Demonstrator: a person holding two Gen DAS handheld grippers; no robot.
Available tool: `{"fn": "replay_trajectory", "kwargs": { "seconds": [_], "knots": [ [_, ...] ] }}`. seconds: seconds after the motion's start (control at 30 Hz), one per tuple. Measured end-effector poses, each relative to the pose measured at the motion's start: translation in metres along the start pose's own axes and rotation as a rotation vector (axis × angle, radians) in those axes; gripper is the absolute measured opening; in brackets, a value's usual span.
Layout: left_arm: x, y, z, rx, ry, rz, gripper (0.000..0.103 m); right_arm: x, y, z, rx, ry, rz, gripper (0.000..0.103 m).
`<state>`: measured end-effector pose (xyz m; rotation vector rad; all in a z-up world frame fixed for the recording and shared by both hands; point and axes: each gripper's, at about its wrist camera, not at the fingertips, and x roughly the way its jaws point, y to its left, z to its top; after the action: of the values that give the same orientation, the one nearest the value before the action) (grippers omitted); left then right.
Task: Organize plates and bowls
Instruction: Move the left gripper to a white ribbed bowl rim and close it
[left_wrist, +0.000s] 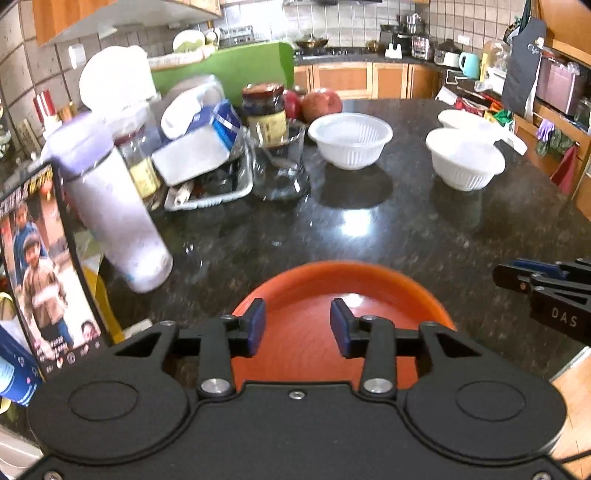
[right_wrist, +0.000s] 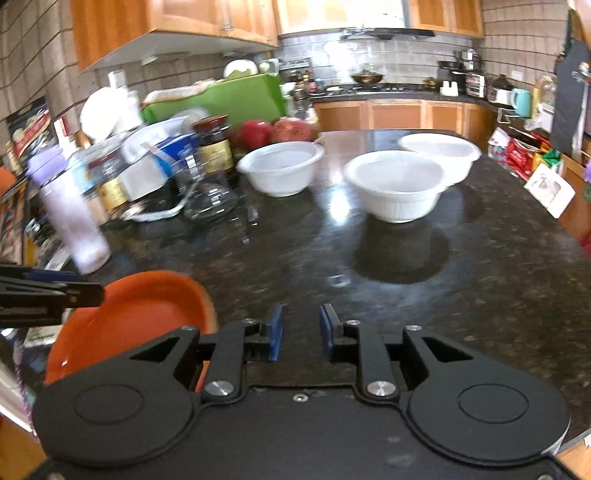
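Left gripper (left_wrist: 297, 326): nearest the lens, jaws parted to a moderate gap, nothing between the blue pads (left_wrist: 256, 325). It hangs directly over the orange plate (left_wrist: 343, 291), which lies flat on the dark granite counter (left_wrist: 369, 236) at its near edge. Whether the pads touch the plate cannot be told.

Right gripper (right_wrist: 298, 330): jaws set narrower but apart, holding nothing, over bare counter just right of the orange plate (right_wrist: 147, 306). In the left wrist view it shows at the right edge, near the plate (left_wrist: 535, 284).

Positions relative to the orange plate:
- First white bowl (left_wrist: 350, 138): well beyond the plate, straight ahead, upright, standing alone.
- Second white bowl (left_wrist: 464, 158): beyond and to the right, upright.
- Third white bowl (left_wrist: 465, 120): directly behind the second, partly hidden; contact between them cannot be told.
- Lilac bottle (left_wrist: 110, 206): just beyond and left.
- Clear tray of clutter (left_wrist: 210, 192), glass vessel (left_wrist: 280, 170) and dark-lidded jar (left_wrist: 264, 110): farther left and beyond.
- Phone screen (left_wrist: 40, 280): lit, close by at the far left.
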<state>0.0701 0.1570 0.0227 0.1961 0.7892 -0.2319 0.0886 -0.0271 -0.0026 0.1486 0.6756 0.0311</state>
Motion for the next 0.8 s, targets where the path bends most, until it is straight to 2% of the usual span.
{"fn": "replay_trajectory", "kwargs": {
  "seconds": [0.13,0.2,0.4,0.63,0.8],
  "knots": [
    [0.003,-0.019,0.015,-0.004,-0.009,-0.009,0.052,0.002,-0.038,0.012,0.035,-0.01,-0.013,0.029],
    [0.008,-0.031,0.024,-0.015,-0.013,-0.003,0.057,0.003,-0.059,0.021,0.041,-0.017,-0.023,0.03],
    [0.023,-0.075,0.055,-0.025,-0.018,-0.005,0.057,0.01,-0.112,0.049,0.0,-0.043,-0.034,0.031],
    [0.045,-0.119,0.093,-0.053,-0.041,-0.004,0.057,0.029,-0.162,0.089,-0.038,-0.075,0.01,0.033],
    [0.069,-0.141,0.115,-0.083,-0.024,0.014,0.057,0.049,-0.183,0.112,-0.047,-0.072,0.088,0.034]
  ]
}}
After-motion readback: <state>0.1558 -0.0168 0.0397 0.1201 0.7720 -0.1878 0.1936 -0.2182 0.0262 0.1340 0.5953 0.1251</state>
